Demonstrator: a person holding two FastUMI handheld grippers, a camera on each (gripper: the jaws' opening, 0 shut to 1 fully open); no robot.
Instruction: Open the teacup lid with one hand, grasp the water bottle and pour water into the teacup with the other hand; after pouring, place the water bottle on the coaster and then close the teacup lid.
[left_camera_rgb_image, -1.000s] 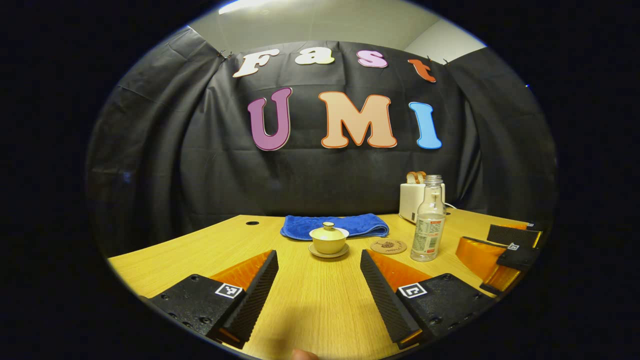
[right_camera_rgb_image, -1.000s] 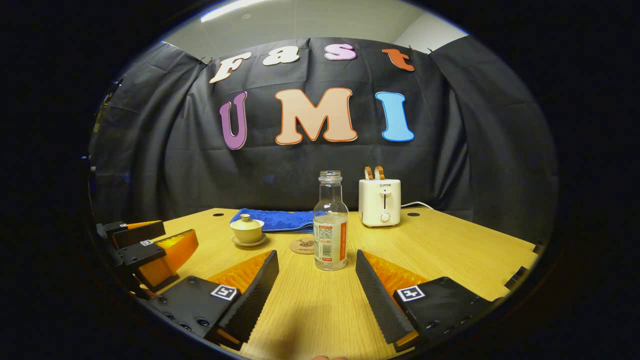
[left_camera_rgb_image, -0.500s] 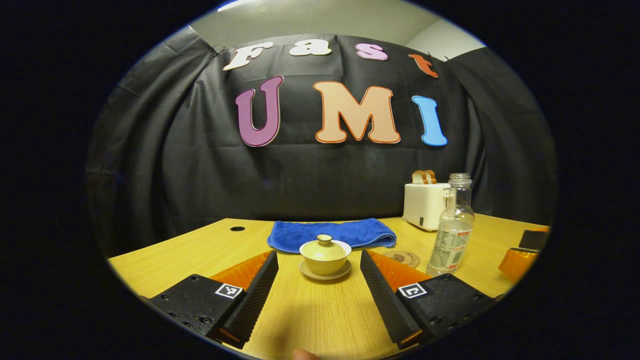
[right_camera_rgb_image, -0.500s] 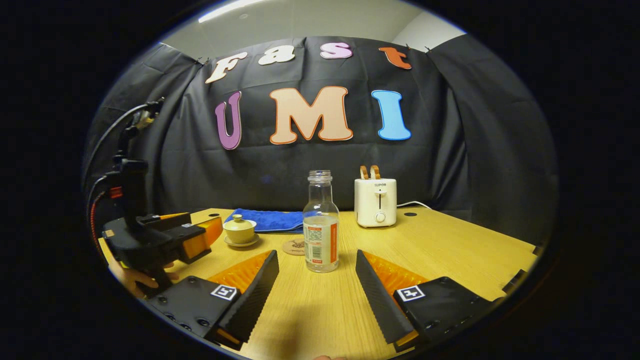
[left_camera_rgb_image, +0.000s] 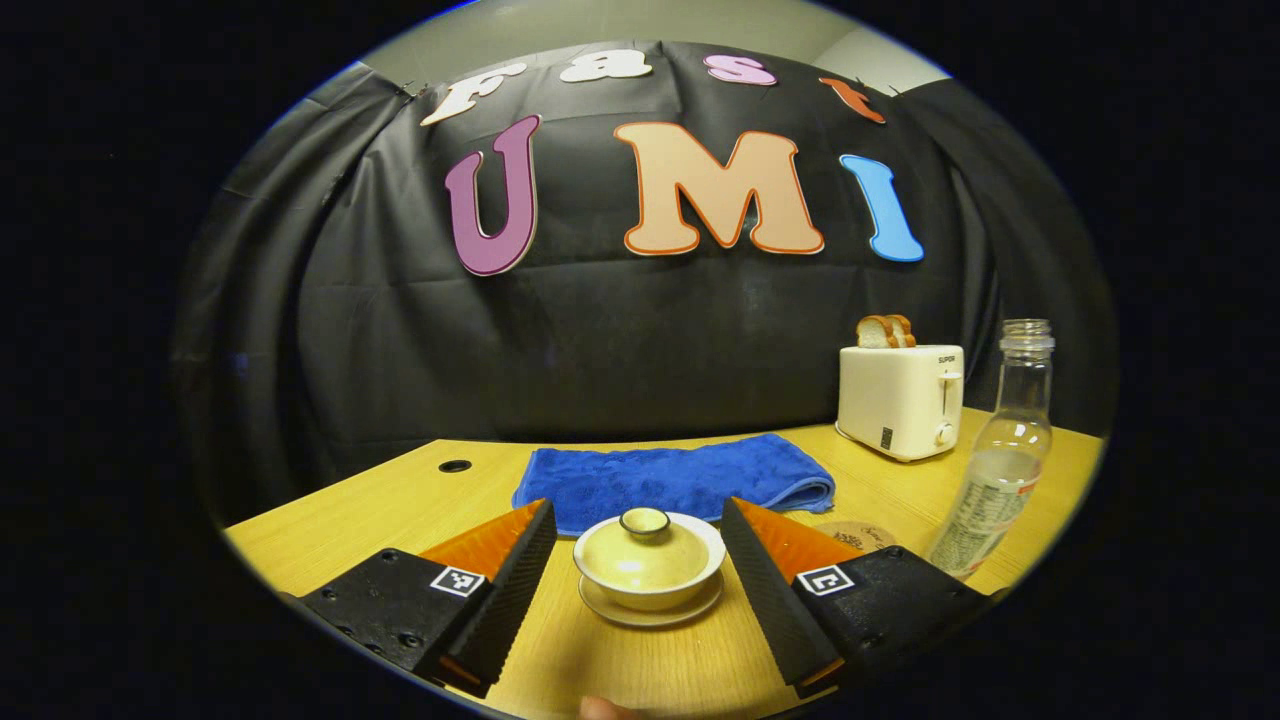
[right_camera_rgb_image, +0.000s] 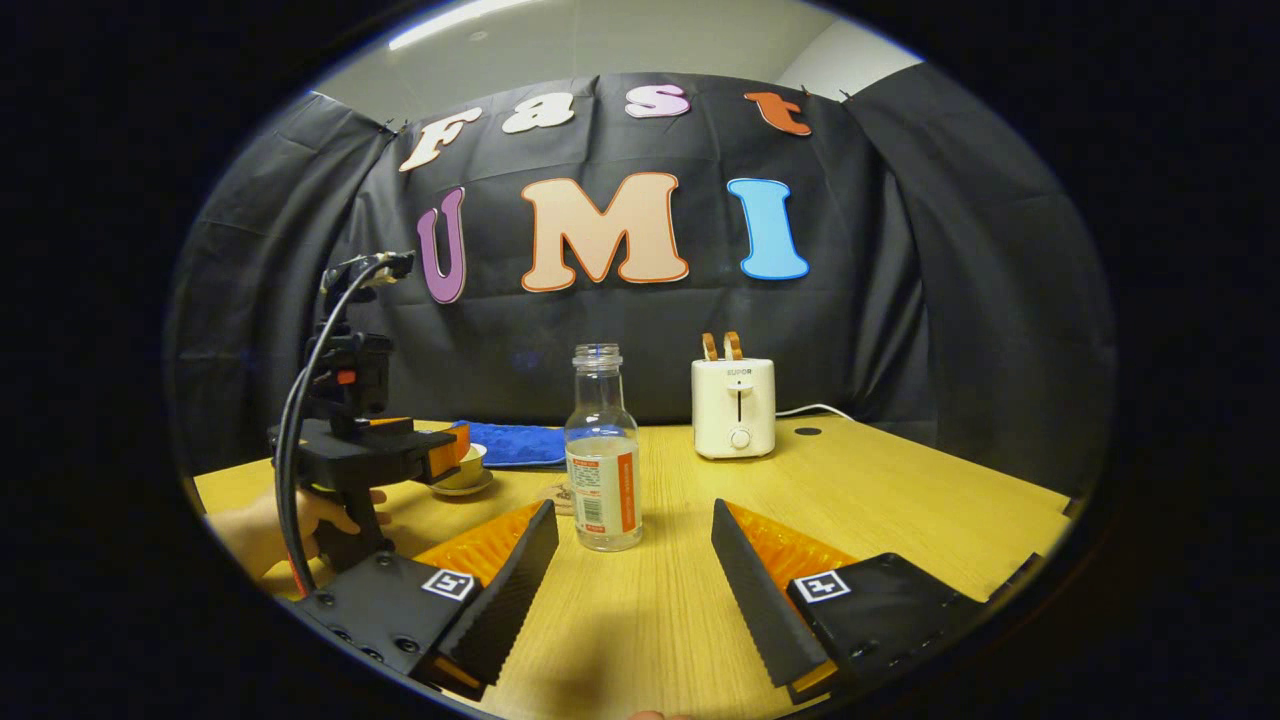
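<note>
A pale yellow lidded teacup (left_camera_rgb_image: 648, 562) on its saucer stands between the fingers of my left gripper (left_camera_rgb_image: 638, 508), which is open and not touching it. The lid knob (left_camera_rgb_image: 645, 520) lies level with the fingertips. A clear uncapped water bottle (right_camera_rgb_image: 603, 470), part full, stands upright just beyond my open right gripper (right_camera_rgb_image: 633, 507), a little left of its centre line. The bottle (left_camera_rgb_image: 995, 470) also appears at the right edge of the left gripper view. A round brown coaster (left_camera_rgb_image: 850, 535) lies between cup and bottle. In the right gripper view the left gripper (right_camera_rgb_image: 370, 455), held by a hand (right_camera_rgb_image: 270, 530), partly hides the teacup (right_camera_rgb_image: 462, 468).
A folded blue towel (left_camera_rgb_image: 670, 480) lies just behind the cup. A white toaster (right_camera_rgb_image: 733, 408) with bread in it stands at the back of the wooden table (right_camera_rgb_image: 900, 500), its cord trailing to the right. A cable hole (left_camera_rgb_image: 455, 466) sits in the table's back left.
My left gripper has moved forward until the teacup sits between its open fingers. In the right gripper view the bottle has shifted left and come slightly nearer.
</note>
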